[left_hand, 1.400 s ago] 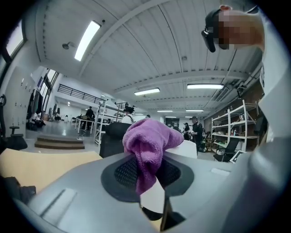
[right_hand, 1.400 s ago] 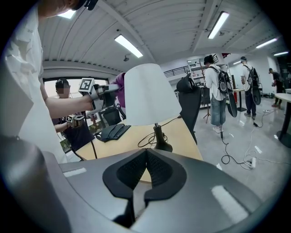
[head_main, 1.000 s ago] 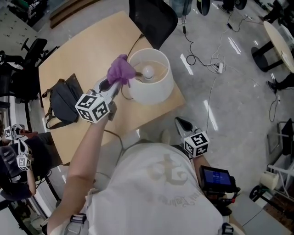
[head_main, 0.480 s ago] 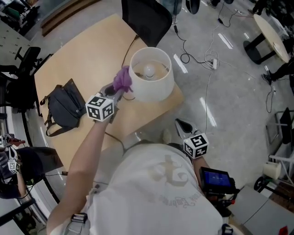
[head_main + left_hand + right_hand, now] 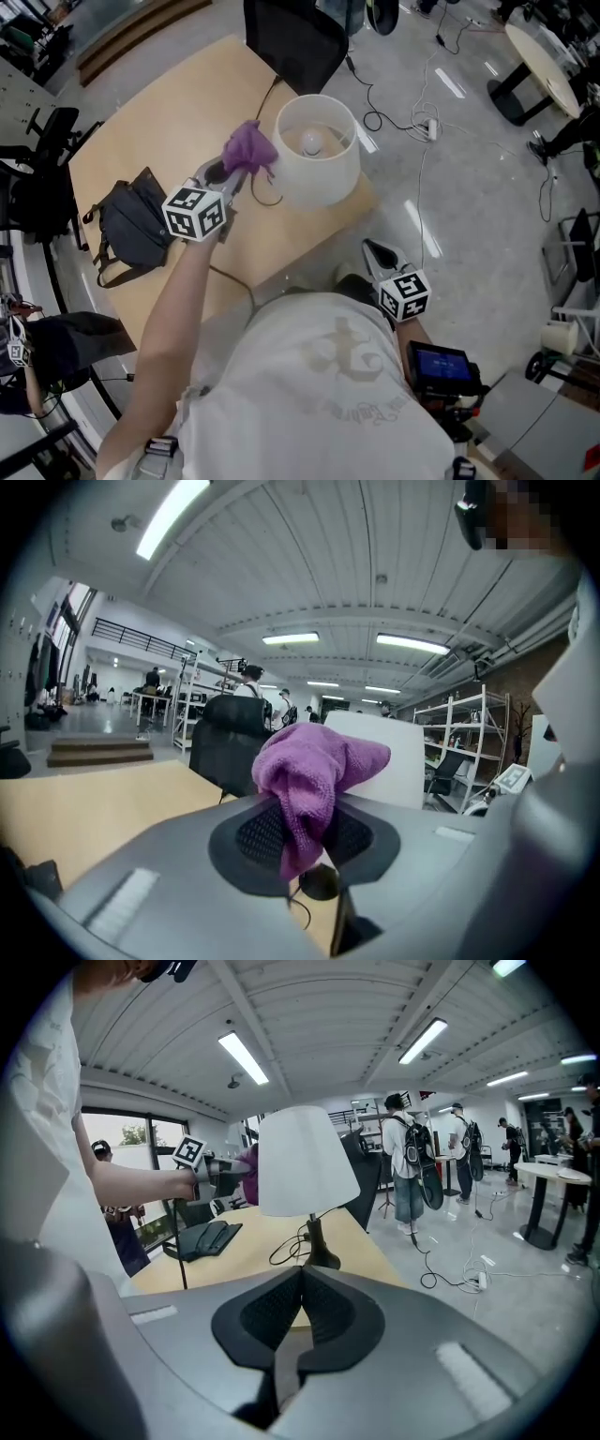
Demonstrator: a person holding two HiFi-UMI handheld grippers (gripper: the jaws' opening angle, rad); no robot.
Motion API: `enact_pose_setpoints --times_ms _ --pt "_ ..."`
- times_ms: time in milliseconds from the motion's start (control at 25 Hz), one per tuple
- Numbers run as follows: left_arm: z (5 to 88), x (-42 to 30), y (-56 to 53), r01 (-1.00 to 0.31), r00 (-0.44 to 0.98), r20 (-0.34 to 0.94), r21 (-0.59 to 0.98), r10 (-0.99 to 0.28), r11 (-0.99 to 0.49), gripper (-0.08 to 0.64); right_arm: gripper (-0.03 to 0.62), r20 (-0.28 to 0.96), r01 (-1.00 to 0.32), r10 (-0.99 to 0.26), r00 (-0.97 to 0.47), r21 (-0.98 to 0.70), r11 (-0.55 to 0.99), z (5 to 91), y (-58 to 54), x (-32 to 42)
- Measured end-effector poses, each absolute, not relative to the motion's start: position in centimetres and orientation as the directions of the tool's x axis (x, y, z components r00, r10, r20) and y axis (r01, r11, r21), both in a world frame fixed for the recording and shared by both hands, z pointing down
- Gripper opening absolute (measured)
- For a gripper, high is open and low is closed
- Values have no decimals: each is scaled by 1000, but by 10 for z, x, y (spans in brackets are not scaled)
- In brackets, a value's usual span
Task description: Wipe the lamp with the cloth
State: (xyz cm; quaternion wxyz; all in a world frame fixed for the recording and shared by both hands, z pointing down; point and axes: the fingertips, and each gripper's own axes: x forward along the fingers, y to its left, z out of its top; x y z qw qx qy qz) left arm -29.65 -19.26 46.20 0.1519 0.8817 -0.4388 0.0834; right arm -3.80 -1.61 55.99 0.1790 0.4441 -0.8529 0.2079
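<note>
A white-shaded lamp (image 5: 319,150) stands on the wooden table (image 5: 159,141), its bulb showing from above; in the right gripper view the lamp (image 5: 302,1162) rises on a dark stem and base. My left gripper (image 5: 234,173) is shut on a purple cloth (image 5: 248,148), held just left of the shade's rim and close against it. In the left gripper view the cloth (image 5: 314,775) hangs bunched between the pads of the left gripper (image 5: 302,841), with the shade (image 5: 384,757) right behind. My right gripper (image 5: 375,253) hangs off the table near my body, and in its own view the right gripper (image 5: 300,1312) is shut and empty.
A black bag (image 5: 131,225) lies on the table's left part. A black chair (image 5: 295,42) stands behind the table. The lamp's cord (image 5: 291,1241) coils near its base. Cables (image 5: 422,122) trail over the floor at right. People (image 5: 408,1166) stand farther back.
The left gripper with the cloth went in against the shade's left side, then drew slightly back left. The right gripper has hardly moved.
</note>
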Motion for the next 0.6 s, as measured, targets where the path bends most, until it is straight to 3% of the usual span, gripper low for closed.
enact_pose_setpoints --times_ms 200,400,600 --pt "408 -298 -222 -777 630 202 178 -750 -604 74 14 482 -835 -691 -539 -199 512 562 -14 -46" --pt "389 -288 -246 -752 659 200 158 -725 -640 74 14 477 -845 -703 -527 -208 492 564 -18 -46" --pt "401 -255 -245 -634 773 212 297 -598 -714 75 14 484 -854 -708 -514 -208 478 566 -20 -41"
